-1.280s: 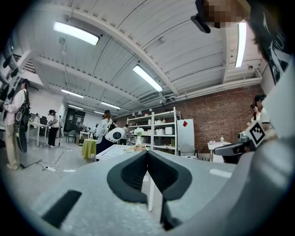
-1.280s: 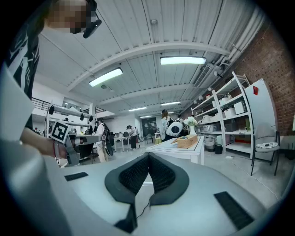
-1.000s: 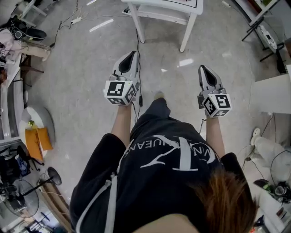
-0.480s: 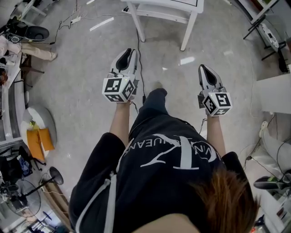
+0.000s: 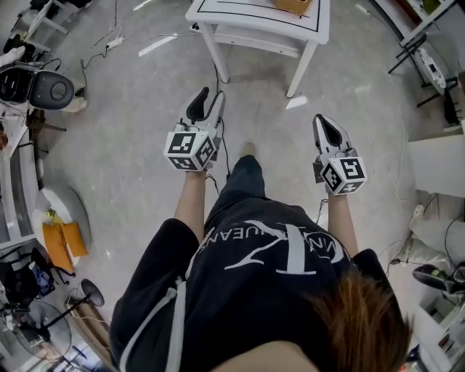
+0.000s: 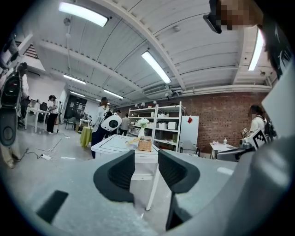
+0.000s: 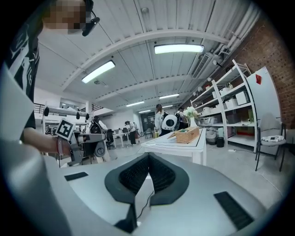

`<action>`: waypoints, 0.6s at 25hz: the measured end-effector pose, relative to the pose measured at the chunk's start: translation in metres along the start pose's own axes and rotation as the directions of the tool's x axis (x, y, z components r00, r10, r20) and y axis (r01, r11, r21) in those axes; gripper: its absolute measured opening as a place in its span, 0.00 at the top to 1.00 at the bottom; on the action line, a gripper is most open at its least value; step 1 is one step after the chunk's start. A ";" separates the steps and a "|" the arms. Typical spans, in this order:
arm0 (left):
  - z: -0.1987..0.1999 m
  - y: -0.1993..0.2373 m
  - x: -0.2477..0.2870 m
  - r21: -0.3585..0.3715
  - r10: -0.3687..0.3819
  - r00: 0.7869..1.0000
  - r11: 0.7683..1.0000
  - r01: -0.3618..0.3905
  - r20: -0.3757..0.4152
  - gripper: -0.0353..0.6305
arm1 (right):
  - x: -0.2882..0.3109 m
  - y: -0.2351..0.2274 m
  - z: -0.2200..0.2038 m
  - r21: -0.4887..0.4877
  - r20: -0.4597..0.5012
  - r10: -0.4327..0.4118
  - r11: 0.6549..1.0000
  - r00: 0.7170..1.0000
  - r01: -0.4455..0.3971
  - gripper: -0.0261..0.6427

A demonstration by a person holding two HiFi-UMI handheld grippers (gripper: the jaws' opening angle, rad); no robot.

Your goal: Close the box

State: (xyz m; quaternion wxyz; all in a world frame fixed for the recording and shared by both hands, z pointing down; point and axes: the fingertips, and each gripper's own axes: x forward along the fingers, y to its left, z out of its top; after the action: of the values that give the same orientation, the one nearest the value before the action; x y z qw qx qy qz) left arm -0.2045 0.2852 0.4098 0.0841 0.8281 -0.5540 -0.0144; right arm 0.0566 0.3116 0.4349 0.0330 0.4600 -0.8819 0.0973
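Evidently the box has not been reached: it sits on the white table at the top edge of the head view, at about twelve o'clock from the person, well apart from both grippers. It looks like a small wicker box, though whether its lid is raised is hard to tell at this distance. The person stands on the grey floor with both arms held forward. The left gripper is at roughly eleven o'clock from the torso and points toward the table. Its jaws have just been opening and now stand well apart with nothing between them; in the left gripper view the far-off table and box show through the gap. The right gripper is at roughly one o'clock from the torso, its jaws pressed together and empty. In the right gripper view the box appears at about one o'clock above the closed jaws, far beyond them.
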 end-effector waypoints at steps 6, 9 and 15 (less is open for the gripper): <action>-0.001 0.026 0.067 -0.039 -0.022 0.999 0.999 0.020 -0.049 0.71 | 0.052 -0.034 0.003 0.017 -0.041 -0.030 0.999 0.999 0.030 0.96; 0.001 0.041 0.095 -0.028 -0.034 0.997 0.999 0.032 -0.074 0.71 | 0.077 -0.047 0.007 0.030 -0.050 -0.046 0.998 0.998 0.048 0.96; 0.008 0.080 0.147 -0.054 -0.044 0.995 0.998 0.039 -0.085 0.71 | 0.124 -0.069 0.013 0.050 -0.062 -0.085 0.995 0.994 0.088 0.96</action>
State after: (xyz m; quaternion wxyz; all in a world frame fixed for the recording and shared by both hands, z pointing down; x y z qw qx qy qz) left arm -0.2220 0.1190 0.4241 0.1291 0.8368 -0.5320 0.0050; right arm 0.0420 0.1706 0.4502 0.0511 0.4956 -0.8568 0.1328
